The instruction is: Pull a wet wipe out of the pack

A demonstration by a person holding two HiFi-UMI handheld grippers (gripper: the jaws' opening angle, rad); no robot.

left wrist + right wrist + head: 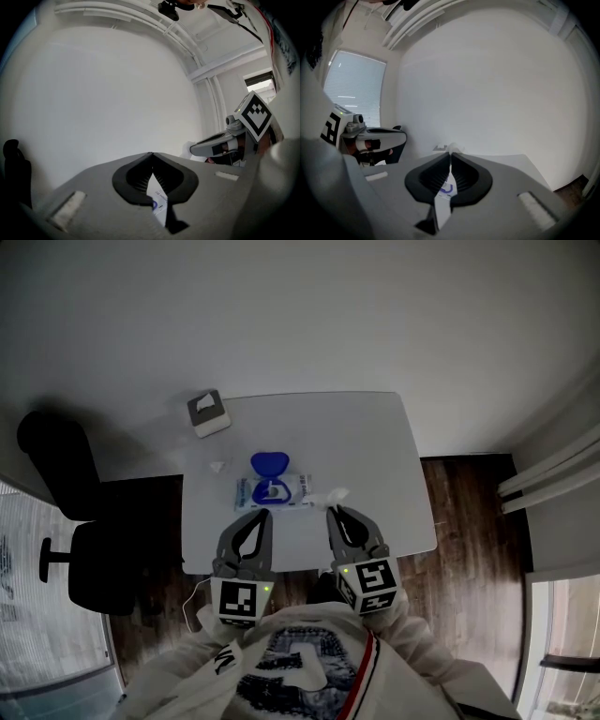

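The wet wipe pack (292, 490) lies in the middle of the white table (375, 446) with its blue lid (269, 463) flipped open. A white wet wipe (334, 494) sticks out from the tips of my right gripper (332, 511), which is shut on it just right of the pack. The same wipe shows as a white tuft (453, 148) above the closed tips in the right gripper view. My left gripper (263, 513) hovers at the pack's near edge, its jaws shut with nothing seen between them. Print on the pack (158, 202) shows through the slot below its tips.
A grey and white box (208, 413) sits at the table's far left corner, and a small crumpled white scrap (217, 466) lies left of the pack. A black office chair (70, 521) stands left of the table. Wooden floor (469, 549) lies to the right.
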